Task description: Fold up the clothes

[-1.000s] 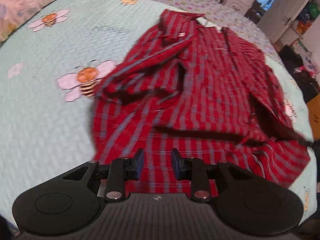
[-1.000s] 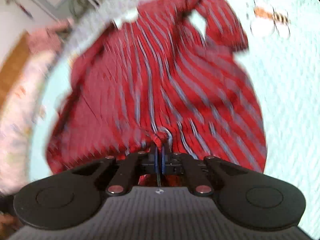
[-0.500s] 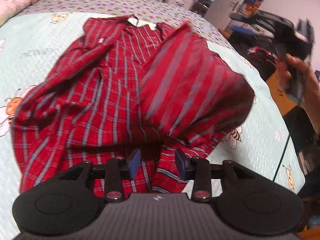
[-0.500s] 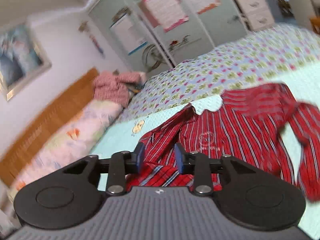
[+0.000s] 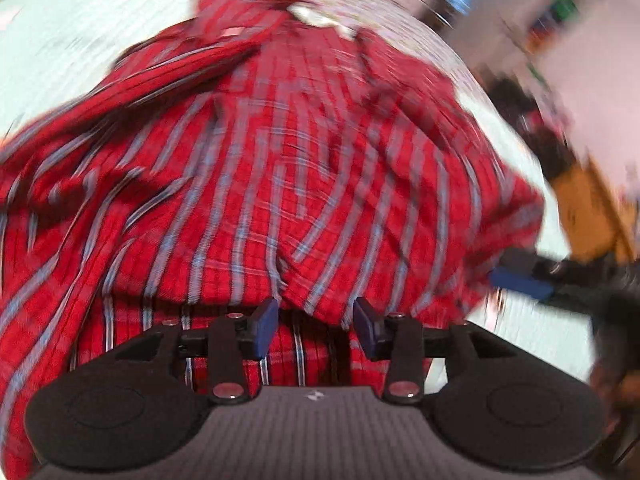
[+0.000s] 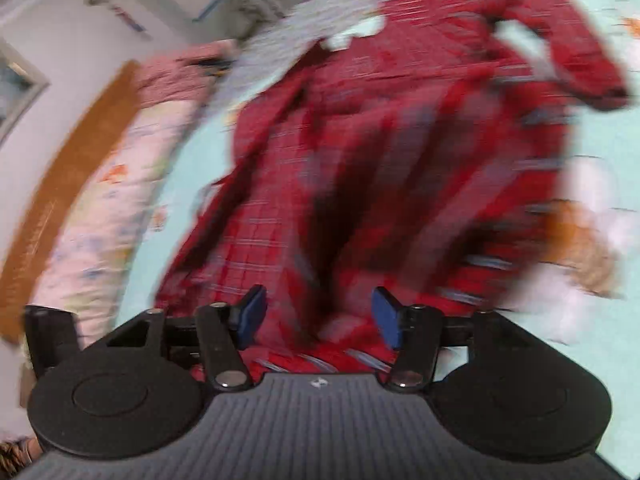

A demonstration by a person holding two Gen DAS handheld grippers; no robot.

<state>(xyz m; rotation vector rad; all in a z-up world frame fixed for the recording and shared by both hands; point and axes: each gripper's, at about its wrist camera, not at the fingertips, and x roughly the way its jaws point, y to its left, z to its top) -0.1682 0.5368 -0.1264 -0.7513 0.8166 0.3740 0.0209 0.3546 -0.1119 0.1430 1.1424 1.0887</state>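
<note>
A red plaid shirt [image 5: 304,168] lies on the pale green bedspread [image 5: 48,64], its right side folded over the body, collar at the far end. It also shows in the right wrist view [image 6: 400,152], blurred. My left gripper [image 5: 315,322] is open just above the shirt's near hem, holding nothing. My right gripper [image 6: 319,317] is open over the near hem, also empty. The right gripper shows in the left wrist view at the right edge [image 5: 520,280], beside the shirt's right side.
A floral pillow [image 6: 100,208] and wooden headboard [image 6: 60,184] lie left of the shirt. A pink checked cloth [image 6: 180,72] sits at the far left. A bee print [image 6: 580,240] marks the bedspread on the right. Furniture stands beyond the bed [image 5: 560,20].
The right gripper let go of the shirt's side after carrying it over the body, then dropped back low over the hem. The left gripper moved in over the hem and stayed open.
</note>
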